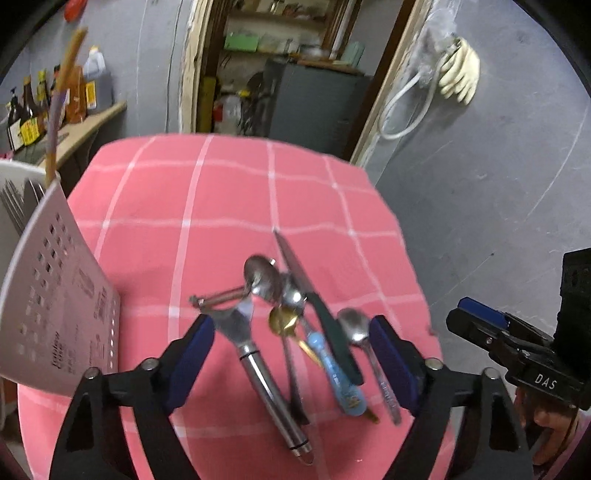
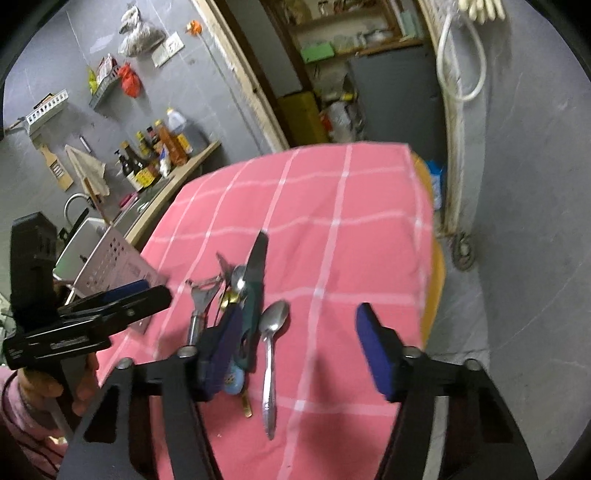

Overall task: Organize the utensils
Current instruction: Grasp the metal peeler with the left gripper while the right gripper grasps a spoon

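Two black blue-padded grippers, left gripper (image 1: 291, 343) and right gripper (image 2: 295, 350), jaws apart, empty, above steel utensils (image 1: 295, 317) mid-surface.

pink checked tablecloth (image 1: 229, 192), blue-handled spoon (image 1: 334, 369)

Grey tiled walls (image 2: 535, 155), grey floor (image 1: 491, 206). Wood-framed doorway (image 1: 192, 74) opens onto cluttered storage shelves (image 1: 273, 22). Side counter (image 2: 192, 158) with sauce bottles (image 2: 155, 155). Pale gloves (image 1: 460, 75) and white hose (image 1: 406, 107) hang on the wall.
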`<state>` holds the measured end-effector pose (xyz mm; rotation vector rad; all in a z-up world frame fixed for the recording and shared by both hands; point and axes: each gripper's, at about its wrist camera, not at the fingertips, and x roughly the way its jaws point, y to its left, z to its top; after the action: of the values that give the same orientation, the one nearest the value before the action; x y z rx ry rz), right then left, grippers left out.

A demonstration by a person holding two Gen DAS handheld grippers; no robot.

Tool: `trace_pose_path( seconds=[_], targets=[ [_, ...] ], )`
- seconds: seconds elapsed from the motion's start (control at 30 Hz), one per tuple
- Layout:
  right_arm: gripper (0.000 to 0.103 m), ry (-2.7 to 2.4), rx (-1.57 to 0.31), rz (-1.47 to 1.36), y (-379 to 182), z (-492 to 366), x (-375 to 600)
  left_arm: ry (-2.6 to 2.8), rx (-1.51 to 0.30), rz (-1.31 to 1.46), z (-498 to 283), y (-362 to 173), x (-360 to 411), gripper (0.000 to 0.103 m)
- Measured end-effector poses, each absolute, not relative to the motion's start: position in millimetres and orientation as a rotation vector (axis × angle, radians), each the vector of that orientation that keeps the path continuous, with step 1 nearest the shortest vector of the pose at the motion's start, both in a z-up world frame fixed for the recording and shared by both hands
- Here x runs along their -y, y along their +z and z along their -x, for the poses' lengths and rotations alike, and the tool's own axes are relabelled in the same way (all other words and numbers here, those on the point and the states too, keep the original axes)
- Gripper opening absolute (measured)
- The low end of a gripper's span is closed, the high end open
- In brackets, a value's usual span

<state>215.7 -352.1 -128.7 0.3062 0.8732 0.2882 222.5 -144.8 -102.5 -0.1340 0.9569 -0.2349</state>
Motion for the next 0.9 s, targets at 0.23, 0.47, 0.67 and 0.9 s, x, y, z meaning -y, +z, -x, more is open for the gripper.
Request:
trace_pose_path(
  seconds=[0.23, 0.47, 0.67, 0.9],
  targets=[
    [0.031, 0.368, -0.97, -0.359, -161.5, -230.7, 334.7, -0.18, -1.104, 0.177, -239.4, -134.3, 136.4, 0.053],
    [0.028, 0.416, -1.058, -0.366, -184.3, -245.3, 317.9, -0.142, -1.205, 0.243, -248.7, -157.4, 126.3, 0.038],
    [0.027, 0.45, -1.11, -0.397, -199.6, -254.4, 308.1, -0.143, -1.226, 0.285, -252.2, -164.1, 120.5, 0.037],
    [0.026, 0.469, -1.117, -0.475, -207.6, -268.8, 302.6, -0.127, -1.25, 0.28, -263.1, -164.5, 121.4, 0.022]
  ],
)
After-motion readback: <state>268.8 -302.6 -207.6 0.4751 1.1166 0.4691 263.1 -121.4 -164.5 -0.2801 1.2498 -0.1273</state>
